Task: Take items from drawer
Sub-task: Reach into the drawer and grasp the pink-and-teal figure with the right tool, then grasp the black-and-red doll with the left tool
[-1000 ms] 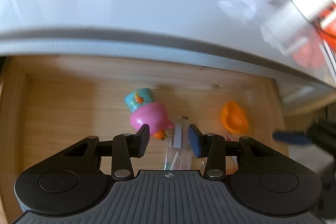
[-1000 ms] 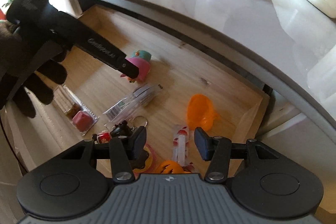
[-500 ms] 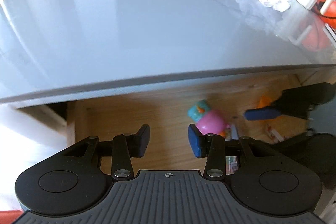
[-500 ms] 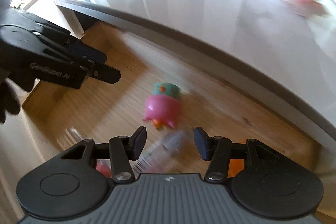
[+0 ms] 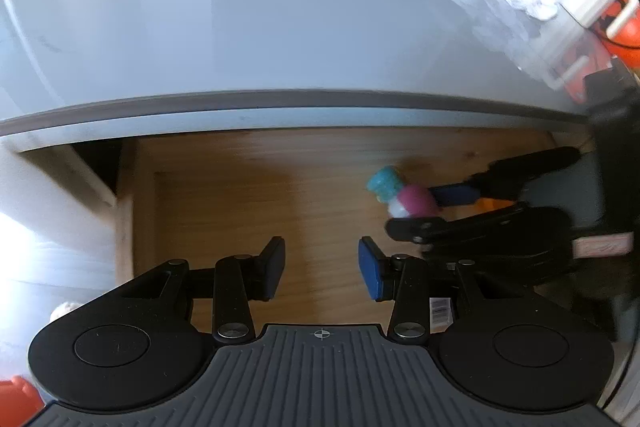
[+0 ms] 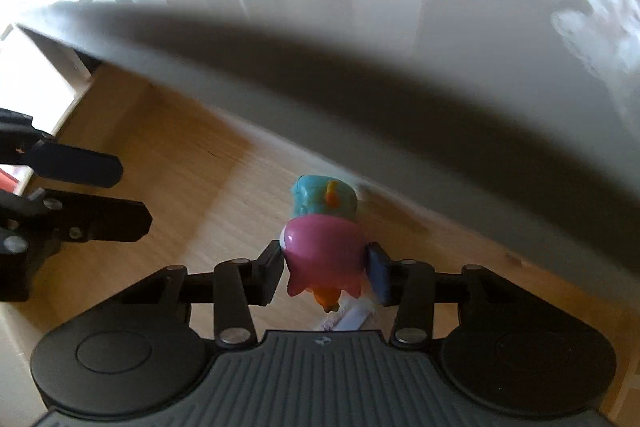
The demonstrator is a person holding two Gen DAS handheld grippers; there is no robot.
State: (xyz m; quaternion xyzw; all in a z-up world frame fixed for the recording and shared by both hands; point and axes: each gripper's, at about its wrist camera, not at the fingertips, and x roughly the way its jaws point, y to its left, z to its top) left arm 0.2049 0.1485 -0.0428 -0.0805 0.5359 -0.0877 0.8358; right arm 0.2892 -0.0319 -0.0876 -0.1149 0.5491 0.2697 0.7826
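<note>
Right tongs (image 6: 326, 273) had dropped over the toy (image 6: 324, 251) in the drawer (image 6: 168, 163), jaws just closing onto its pink body, ready to lift; left tongs (image 5: 322, 269) hung open, empty.

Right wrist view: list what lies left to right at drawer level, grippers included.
left gripper → bare wooden drawer floor → pink and teal toy, sitting between the right gripper pads, which have just been closing.
</note>
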